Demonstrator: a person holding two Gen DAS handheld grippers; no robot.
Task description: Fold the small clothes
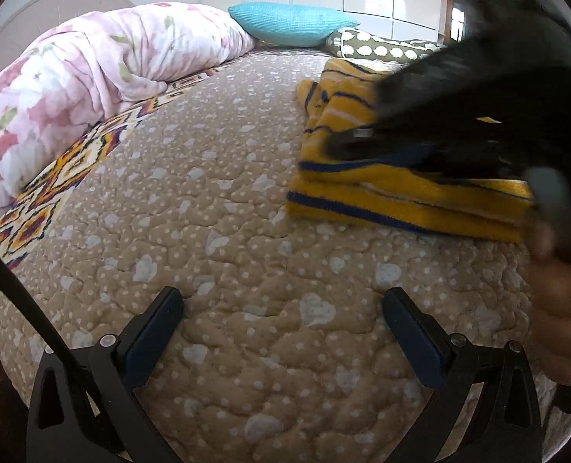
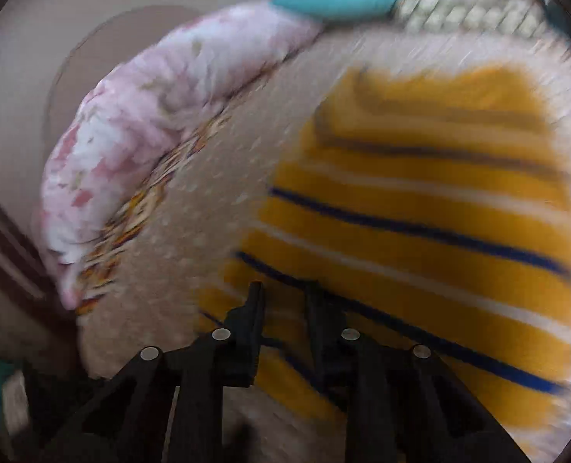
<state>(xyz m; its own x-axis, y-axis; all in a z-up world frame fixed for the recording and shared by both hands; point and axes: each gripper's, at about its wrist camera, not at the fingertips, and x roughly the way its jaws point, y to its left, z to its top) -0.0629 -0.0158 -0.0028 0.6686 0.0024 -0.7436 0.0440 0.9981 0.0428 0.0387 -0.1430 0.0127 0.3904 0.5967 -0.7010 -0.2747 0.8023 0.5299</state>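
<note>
Over the quilted bedspread [image 1: 247, 200] the left fingers [image 1: 158, 320] gape wide, empty; the right fingers [image 2: 254, 308] stand narrow above the striped yellow garment [image 2: 420, 212].

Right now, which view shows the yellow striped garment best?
The left wrist view: the yellow striped garment lies sharp and folded on the bed, though the right gripper covers part. The right wrist view shows it larger but motion-blurred.

Motion blur smears the right wrist view; the right claw [image 1: 362, 142], itself blurred, hides part of the striped garment [image 1: 382, 193], leaving its grip unclear.
</note>
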